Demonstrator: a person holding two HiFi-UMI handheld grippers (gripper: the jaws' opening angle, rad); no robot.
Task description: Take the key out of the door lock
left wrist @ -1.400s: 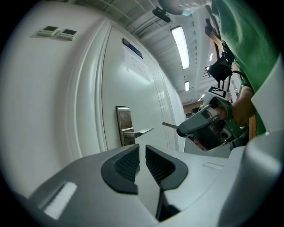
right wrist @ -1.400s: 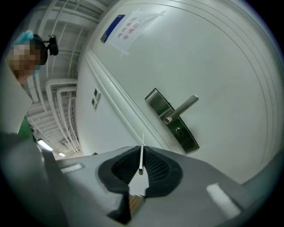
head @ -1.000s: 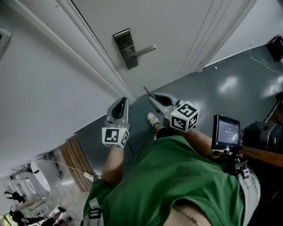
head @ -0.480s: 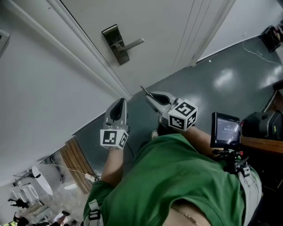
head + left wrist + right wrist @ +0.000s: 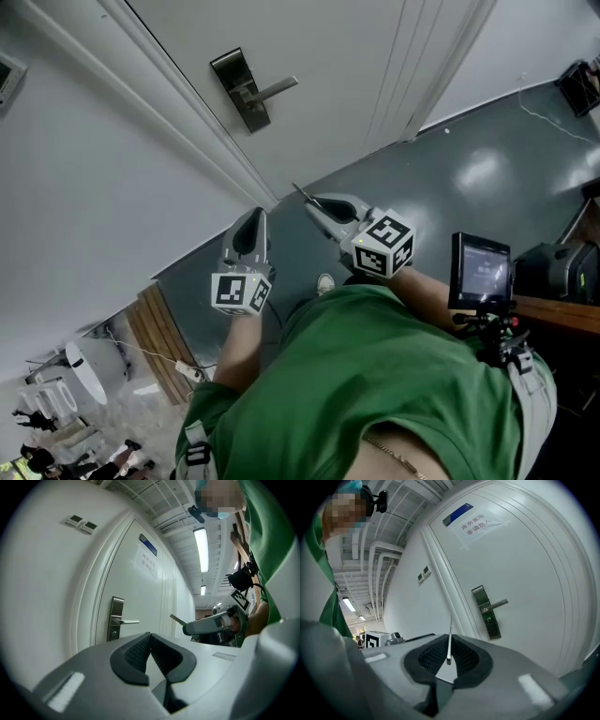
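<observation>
The right gripper [image 5: 449, 657] is held out ahead of the person's green shirt [image 5: 375, 375], a bare forearm behind it and its tips aimed up at the door. Its black ribbed pads are clamped on a thin silver metal key [image 5: 449, 641]. The key's blade pokes out past the tips into open air, well apart from the lock.

The left gripper [image 5: 253, 223] is raised just beside it, pointing much the same way. Its jaws are together with nothing between them.

Ahead stands the white panelled door [image 5: 375, 56]. Its dark metal lock plate [image 5: 251, 114] and straight lever handle [image 5: 274, 89] sit near the edge by the frame.

From overhead the key is only a short sliver off the right tips. The right gripper view shows it edge-on between the pads, and the left gripper view shows it from the side, sticking out of the other tool [image 5: 177, 619].

Only the gripper views reach the door's upper part. A white paper notice [image 5: 480, 524] carries two lines of Chinese characters too small for me to read with confidence. Above it, near the top edge, is a small blue plate [image 5: 458, 513]. The left gripper view also takes in two small wall switches [image 5: 80, 523] beside the frame.
</observation>
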